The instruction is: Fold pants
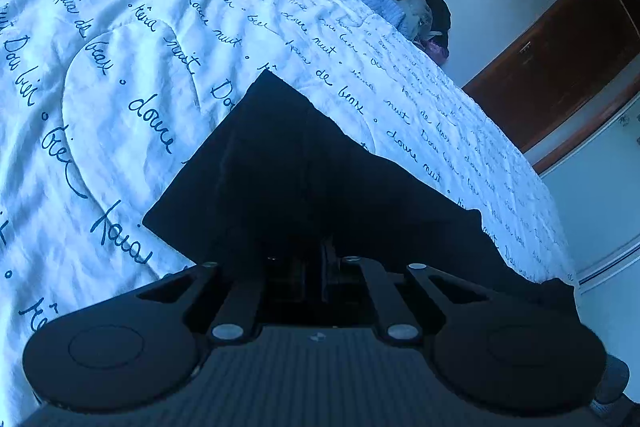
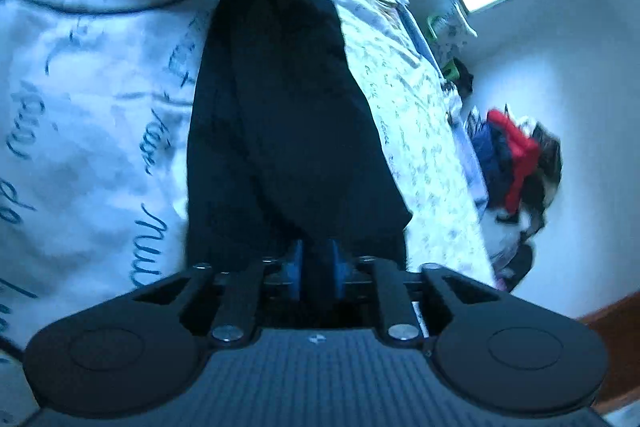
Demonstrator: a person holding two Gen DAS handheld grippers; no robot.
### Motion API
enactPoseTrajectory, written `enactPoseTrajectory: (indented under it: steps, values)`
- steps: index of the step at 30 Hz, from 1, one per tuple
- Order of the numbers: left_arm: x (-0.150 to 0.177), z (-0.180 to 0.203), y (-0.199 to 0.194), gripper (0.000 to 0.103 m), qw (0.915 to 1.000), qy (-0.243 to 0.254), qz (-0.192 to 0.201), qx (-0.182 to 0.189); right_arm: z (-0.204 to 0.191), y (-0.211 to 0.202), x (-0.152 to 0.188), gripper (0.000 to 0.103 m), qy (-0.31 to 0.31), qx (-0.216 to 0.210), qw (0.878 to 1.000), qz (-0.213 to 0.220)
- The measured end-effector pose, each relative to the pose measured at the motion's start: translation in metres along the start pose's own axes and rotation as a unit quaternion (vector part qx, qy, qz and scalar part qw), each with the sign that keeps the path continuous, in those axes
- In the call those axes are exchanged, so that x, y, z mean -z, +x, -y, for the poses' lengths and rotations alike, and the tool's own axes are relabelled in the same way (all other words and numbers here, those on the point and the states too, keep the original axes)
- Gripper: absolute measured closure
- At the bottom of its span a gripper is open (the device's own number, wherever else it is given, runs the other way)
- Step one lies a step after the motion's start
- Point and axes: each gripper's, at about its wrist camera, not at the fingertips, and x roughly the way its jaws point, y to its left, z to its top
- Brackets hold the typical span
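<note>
Right wrist: pants (image 2: 288, 131) stretch ahead between parted fingers (image 2: 295, 267).

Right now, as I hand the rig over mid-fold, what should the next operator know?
Left claw: shut on one end of the black pants, pinching the cloth.
Right claw: open at the opposite end, blue pads apart and gripping nothing; the cloth lies just ahead of it.
Pants: stretched in a narrow strip between the two claws on the script-printed bed cover.
Done: they look folded lengthwise, though the dark cloth hides the layers.
Left: probably grip with the right claw, then fold end to end.
</note>
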Motion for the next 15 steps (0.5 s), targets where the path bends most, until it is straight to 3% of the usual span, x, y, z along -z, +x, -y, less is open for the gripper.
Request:
enactPoseTrajectory:
  steps: [2,4,6,8,10,12,15]
  values:
    - [0.000,-0.001,0.000,0.091,1.0000,-0.004,-0.002,-0.001,-0.004,0.003,-0.003,0.039,-0.030,-0.002,1.000,-0.003]
    - [-0.001,-0.003,0.000,0.091,0.9999,-0.010,-0.004,0.002,-0.006,-0.001,-0.003,0.040,-0.049,0.001,0.999,0.008]
    - [-0.001,-0.004,0.001,0.091,0.9999,-0.010,-0.004,0.002,0.001,-0.004,-0.004,0.041,-0.018,-0.025,0.999,0.009]
    - [-0.001,-0.003,0.002,0.091,1.0000,-0.008,-0.003,-0.001,0.004,0.000,-0.004,0.042,-0.007,-0.024,1.000,0.004]
    - [0.000,-0.001,0.002,0.091,1.0000,-0.007,-0.001,-0.004,0.000,0.008,-0.005,0.057,-0.018,-0.023,1.000,0.001]
    - [0.001,-0.002,0.002,0.091,1.0000,-0.009,0.000,-0.003,0.000,0.016,-0.007,0.089,-0.003,-0.039,0.999,-0.003]
    - [0.000,-0.004,0.000,0.091,0.9999,-0.010,0.002,-0.002,-0.005,0.020,-0.008,0.097,0.008,-0.047,0.999,-0.005]
